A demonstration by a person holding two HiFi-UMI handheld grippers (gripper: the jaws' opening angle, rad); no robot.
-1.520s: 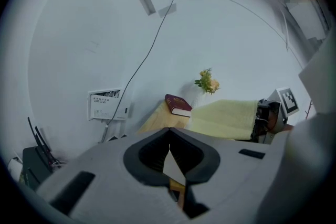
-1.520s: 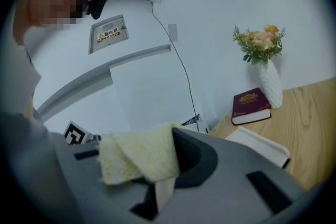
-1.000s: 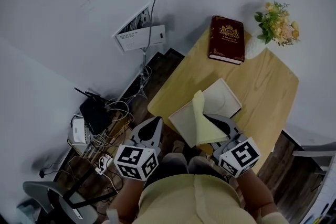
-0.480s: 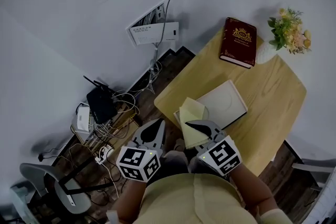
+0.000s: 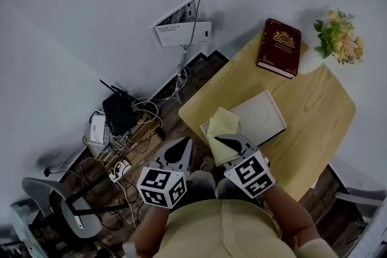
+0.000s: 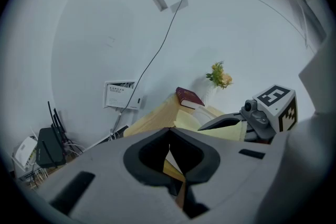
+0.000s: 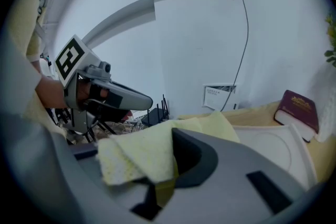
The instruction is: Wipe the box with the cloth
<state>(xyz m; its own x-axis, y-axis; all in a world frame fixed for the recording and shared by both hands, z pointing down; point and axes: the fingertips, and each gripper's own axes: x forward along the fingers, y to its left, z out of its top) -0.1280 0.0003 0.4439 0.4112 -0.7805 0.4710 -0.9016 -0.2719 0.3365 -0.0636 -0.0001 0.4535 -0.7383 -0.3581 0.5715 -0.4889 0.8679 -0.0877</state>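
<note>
A flat white box (image 5: pixel 261 118) lies on the wooden table (image 5: pixel 314 112). My right gripper (image 5: pixel 225 142) is shut on a pale yellow cloth (image 5: pixel 221 129), which hangs over the box's near-left corner. In the right gripper view the cloth (image 7: pixel 149 152) drapes over the jaws of my right gripper (image 7: pixel 170 136), with the box (image 7: pixel 273 147) just beyond. My left gripper (image 5: pixel 179 145) hangs left of the table's edge, over the floor, shut and holding nothing. The left gripper view shows this left gripper (image 6: pixel 169 132) with its jaws meeting at the tips and the right gripper (image 6: pixel 262 113) off to the right.
A dark red book (image 5: pixel 279 47) lies at the table's far side, beside a white vase of flowers (image 5: pixel 338 39). Left of the table, a router (image 5: pixel 118 113) and tangled cables (image 5: pixel 130 142) lie on the floor under a wall panel (image 5: pixel 180 27). A grey chair (image 5: pixel 54 208) stands at lower left.
My right gripper drew back toward the person with the cloth. The cloth, upright over the box before, now lies lower at the box's near-left corner. The left gripper has barely moved.
</note>
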